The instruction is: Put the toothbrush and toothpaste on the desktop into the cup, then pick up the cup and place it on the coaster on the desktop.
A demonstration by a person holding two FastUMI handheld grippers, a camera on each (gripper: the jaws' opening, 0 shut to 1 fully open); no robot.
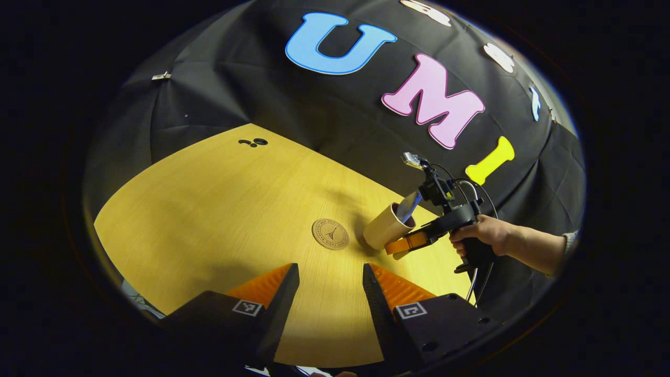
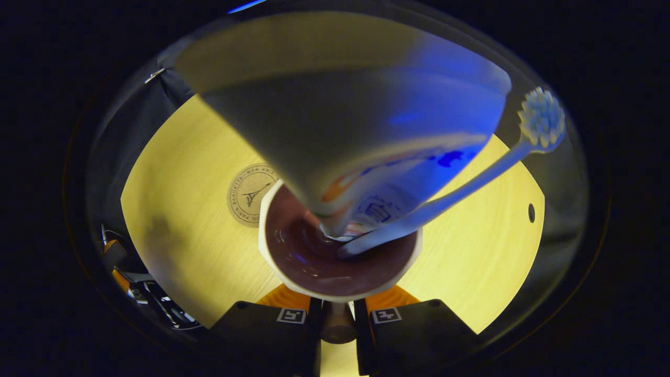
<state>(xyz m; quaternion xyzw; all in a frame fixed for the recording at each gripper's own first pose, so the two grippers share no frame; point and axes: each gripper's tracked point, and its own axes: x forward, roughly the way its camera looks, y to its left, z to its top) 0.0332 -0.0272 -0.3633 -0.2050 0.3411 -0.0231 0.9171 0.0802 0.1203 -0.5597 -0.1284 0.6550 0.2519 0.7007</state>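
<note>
Cup (image 2: 340,272), holding toothbrush (image 2: 460,188) and toothpaste (image 2: 356,125), tilted beside coaster (image 1: 330,233), rim pinched in right gripper (image 1: 400,247); left gripper (image 1: 331,285) wide open, empty; tilt risks spilling contents

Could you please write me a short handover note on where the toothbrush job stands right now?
Left gripper: jaws open, nothing between them, above the desktop.
Right gripper: jaws shut on the cup at its rim; cup tilted.
Done: toothbrush and toothpaste are in the cup.
Left: set the cup on the coaster, which lies bare just beside it.
</note>
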